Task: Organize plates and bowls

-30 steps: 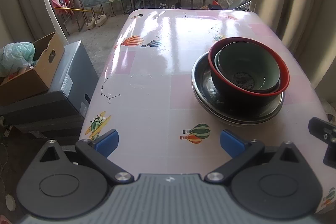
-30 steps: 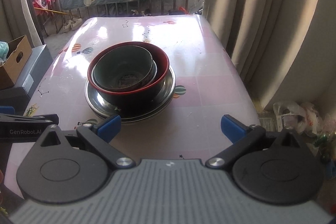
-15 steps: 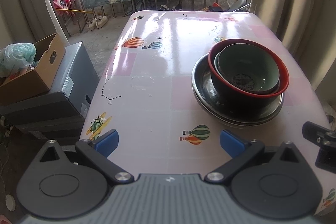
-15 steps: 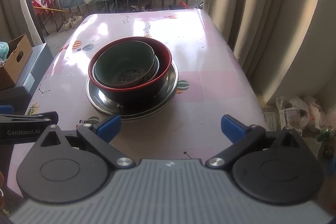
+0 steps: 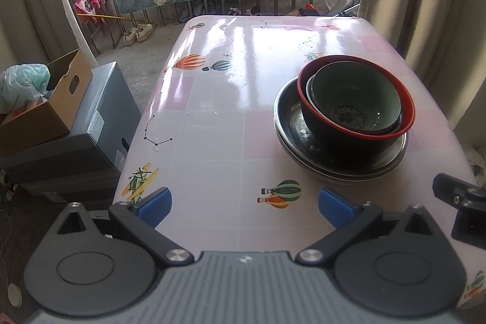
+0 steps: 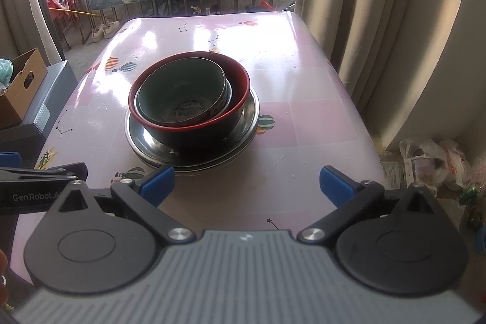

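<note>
Evidently stacking looks complete: green bowl (image 6: 182,93) inside red bowl (image 6: 189,111) on plates (image 6: 194,151) toward the table's (image 5: 212,141) right edge; left gripper (image 5: 244,204) and right gripper (image 6: 246,182) both spread, empty. Next, judge whether anything needs moving.

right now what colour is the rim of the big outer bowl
Red, on the big outer bowl; clearest in the right wrist view.

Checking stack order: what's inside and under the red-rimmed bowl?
Inside the red-rimmed bowl sits a green bowl. Under it are stacked metal plates; their count and centres are covered.
</note>
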A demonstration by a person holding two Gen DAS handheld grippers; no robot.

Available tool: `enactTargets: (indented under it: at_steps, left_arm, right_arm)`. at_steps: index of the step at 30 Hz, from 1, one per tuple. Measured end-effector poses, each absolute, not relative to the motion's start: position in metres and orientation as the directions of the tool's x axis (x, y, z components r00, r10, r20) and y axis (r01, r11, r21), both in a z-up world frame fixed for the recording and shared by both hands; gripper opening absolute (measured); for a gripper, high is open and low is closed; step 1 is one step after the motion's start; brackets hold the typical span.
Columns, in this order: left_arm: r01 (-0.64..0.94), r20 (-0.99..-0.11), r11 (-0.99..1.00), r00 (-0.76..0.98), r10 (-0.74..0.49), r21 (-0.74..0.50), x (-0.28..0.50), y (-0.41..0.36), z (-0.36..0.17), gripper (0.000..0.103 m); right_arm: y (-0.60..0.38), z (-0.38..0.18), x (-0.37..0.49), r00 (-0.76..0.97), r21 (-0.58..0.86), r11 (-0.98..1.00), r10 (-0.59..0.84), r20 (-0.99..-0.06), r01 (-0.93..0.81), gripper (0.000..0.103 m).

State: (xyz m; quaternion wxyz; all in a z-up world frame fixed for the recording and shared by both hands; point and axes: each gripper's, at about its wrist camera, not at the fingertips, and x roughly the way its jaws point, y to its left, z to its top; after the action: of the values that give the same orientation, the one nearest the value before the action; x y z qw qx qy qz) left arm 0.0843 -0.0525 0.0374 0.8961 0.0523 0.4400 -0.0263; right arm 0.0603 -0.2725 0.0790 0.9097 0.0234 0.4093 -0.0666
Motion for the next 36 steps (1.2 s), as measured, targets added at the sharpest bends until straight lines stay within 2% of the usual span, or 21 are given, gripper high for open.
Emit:
enactTargets:
  at_steps: [36]
  left_arm:
    - [0.114,-0.811,0.992,0.585,-0.024,0.053,0.0867,-0.06,0.0297,0.103]
  right_arm:
    - [-0.2735,0.0727,0.0646,0.63,-0.016,0.99,-0.104,-0.77,0.144,0.102]
